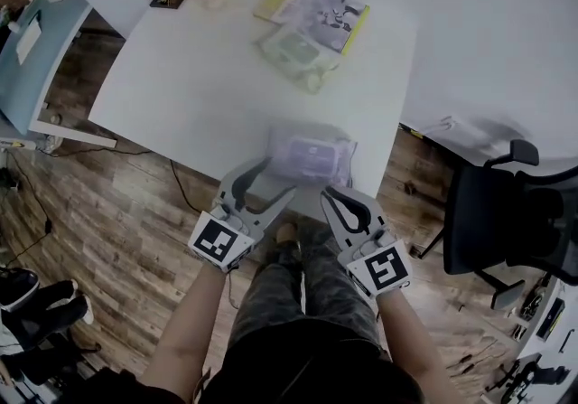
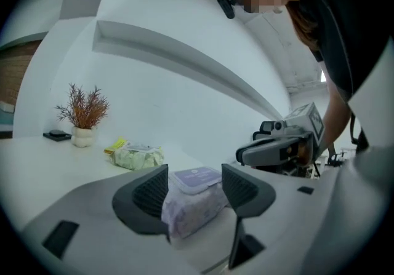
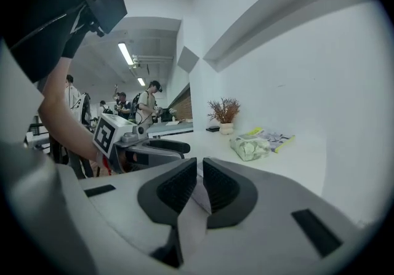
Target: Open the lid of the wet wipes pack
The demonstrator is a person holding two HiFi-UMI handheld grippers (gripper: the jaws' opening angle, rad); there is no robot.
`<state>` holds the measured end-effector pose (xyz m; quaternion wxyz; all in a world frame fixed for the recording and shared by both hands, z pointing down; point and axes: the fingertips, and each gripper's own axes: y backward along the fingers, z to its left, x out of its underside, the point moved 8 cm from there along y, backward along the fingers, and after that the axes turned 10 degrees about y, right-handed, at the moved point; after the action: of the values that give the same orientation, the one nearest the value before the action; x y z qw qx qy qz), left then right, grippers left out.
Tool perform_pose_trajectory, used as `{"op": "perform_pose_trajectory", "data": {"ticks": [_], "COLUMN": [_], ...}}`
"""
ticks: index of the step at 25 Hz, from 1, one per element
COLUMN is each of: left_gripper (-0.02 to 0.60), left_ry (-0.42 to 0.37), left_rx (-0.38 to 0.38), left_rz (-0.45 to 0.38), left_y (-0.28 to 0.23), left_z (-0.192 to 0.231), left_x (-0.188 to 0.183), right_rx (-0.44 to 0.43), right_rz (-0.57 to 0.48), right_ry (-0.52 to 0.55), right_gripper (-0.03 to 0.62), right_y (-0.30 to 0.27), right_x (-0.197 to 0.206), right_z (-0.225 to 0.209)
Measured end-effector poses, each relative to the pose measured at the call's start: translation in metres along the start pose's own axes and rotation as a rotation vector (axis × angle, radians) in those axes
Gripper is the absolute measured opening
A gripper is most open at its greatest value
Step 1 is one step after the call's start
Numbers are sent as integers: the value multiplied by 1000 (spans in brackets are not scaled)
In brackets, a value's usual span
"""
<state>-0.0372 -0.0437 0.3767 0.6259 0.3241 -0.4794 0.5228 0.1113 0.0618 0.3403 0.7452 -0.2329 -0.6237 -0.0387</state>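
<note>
at the worktop's near edge lies the wet wipes pack, lid flat: probably light, soft, slippery film, best held by its sides and the stiff lid's lip. left tool is spread round it; right tool is pressed together.

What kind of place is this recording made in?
Probably an open office or lab: a white table, a black office chair beside it, and people standing under ceiling strip lights behind.
</note>
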Motion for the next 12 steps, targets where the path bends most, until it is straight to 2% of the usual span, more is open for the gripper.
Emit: {"op": "perform_pose_trajectory", "data": {"ticks": [3,7,10,12], "left_gripper": [323,370,390,401], "left_ry": [-101,-252,-321,-354], "left_rx": [35,96,122,154], "left_rz": [90,214,281,297], "left_y": [-9,-21,-31,-38], "left_z": [8,19,30,36], "left_x": [-1,3,6,4], "right_rx": [-48,-100,-157,-193], "right_rz": [-9,7,57,95], "right_ry": [45,125,223,296], "right_gripper": [94,106,121,134], "right_y": [-11,-26,-38,-45], "right_x": [1,2,4,5], "right_z": [-10,-20,-24,-25]}}
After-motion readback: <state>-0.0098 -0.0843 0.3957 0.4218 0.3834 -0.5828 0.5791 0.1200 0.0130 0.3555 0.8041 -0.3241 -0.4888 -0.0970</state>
